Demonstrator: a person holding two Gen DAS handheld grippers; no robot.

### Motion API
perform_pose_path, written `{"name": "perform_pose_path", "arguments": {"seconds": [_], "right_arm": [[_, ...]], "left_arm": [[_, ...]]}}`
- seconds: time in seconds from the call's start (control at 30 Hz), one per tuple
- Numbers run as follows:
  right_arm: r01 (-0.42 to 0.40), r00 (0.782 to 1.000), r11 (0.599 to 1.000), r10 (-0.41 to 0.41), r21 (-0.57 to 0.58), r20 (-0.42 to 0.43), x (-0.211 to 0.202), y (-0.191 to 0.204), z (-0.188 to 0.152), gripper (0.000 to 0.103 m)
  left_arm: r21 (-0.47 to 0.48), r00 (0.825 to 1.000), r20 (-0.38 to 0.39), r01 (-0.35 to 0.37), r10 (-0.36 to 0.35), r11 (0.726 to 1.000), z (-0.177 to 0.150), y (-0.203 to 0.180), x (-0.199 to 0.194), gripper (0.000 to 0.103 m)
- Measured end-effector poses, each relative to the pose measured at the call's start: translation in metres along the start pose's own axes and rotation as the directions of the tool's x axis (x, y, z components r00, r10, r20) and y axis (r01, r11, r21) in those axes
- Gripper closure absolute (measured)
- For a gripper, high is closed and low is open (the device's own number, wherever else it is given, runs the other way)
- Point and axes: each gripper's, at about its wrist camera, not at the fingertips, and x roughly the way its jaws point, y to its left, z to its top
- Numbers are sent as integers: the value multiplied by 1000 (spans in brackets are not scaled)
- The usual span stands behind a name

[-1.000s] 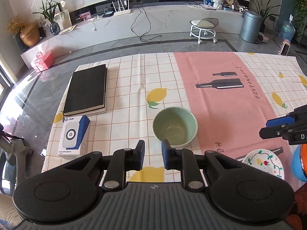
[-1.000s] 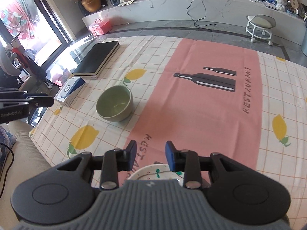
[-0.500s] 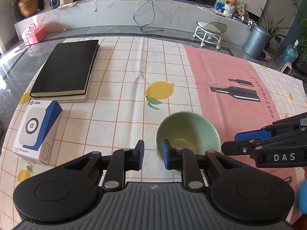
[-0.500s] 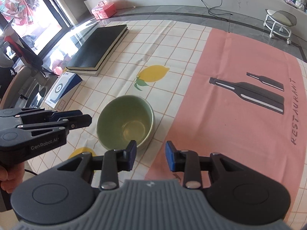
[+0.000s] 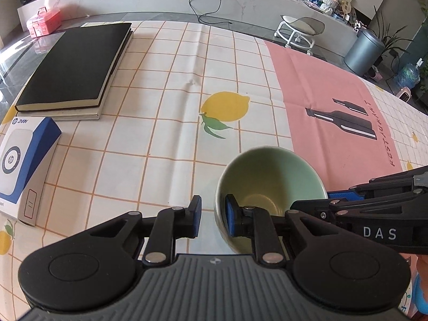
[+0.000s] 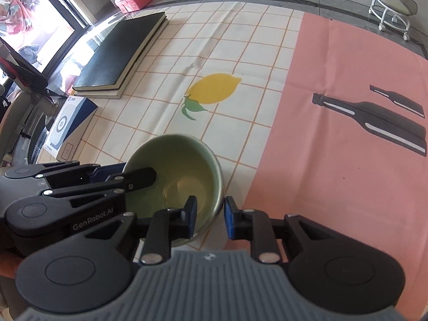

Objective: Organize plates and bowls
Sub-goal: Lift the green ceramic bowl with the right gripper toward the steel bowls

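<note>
A pale green bowl (image 5: 270, 179) stands upright and empty on the checked tablecloth; it also shows in the right wrist view (image 6: 176, 171). My left gripper (image 5: 212, 218) is open and straddles the bowl's left rim, one finger inside and one outside. My right gripper (image 6: 210, 218) is open and straddles the bowl's right rim the same way. Each gripper shows in the other's view, the right one (image 5: 374, 203) and the left one (image 6: 80, 187). No plate is in view.
A black notebook (image 5: 77, 67) lies on a second book at the far left. A white and blue box (image 5: 22, 160) lies near the left edge. The cloth's pink panel (image 5: 334, 112) with bottle prints is to the right. A white stool (image 5: 299, 30) stands beyond the table.
Both grippers moved forward and down to the bowl, and their fingers now straddle its rim from both sides. The small painted plate has dropped out of view.
</note>
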Motion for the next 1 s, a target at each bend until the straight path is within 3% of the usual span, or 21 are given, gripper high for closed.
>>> {"name": "perform_pose_path", "arguments": {"seconds": [0.1,0.53,1.0], "right_arm": [[5,1000,1000,-5,14,-3,2,-3,0,91],[-2,1000,999,4,52,-20,-5,-5,-6,95],[-44,999,997,42,70,30,-94,-3,-40,97]], "left_arm": [[-11,1000,-5,9,-9,1000,0,-2,1,94],[-18,1000,-6,-27,27,999,-1,-16,-20,96],[30,997,50,-67,65,997,-14,-75,-113,95]]}}
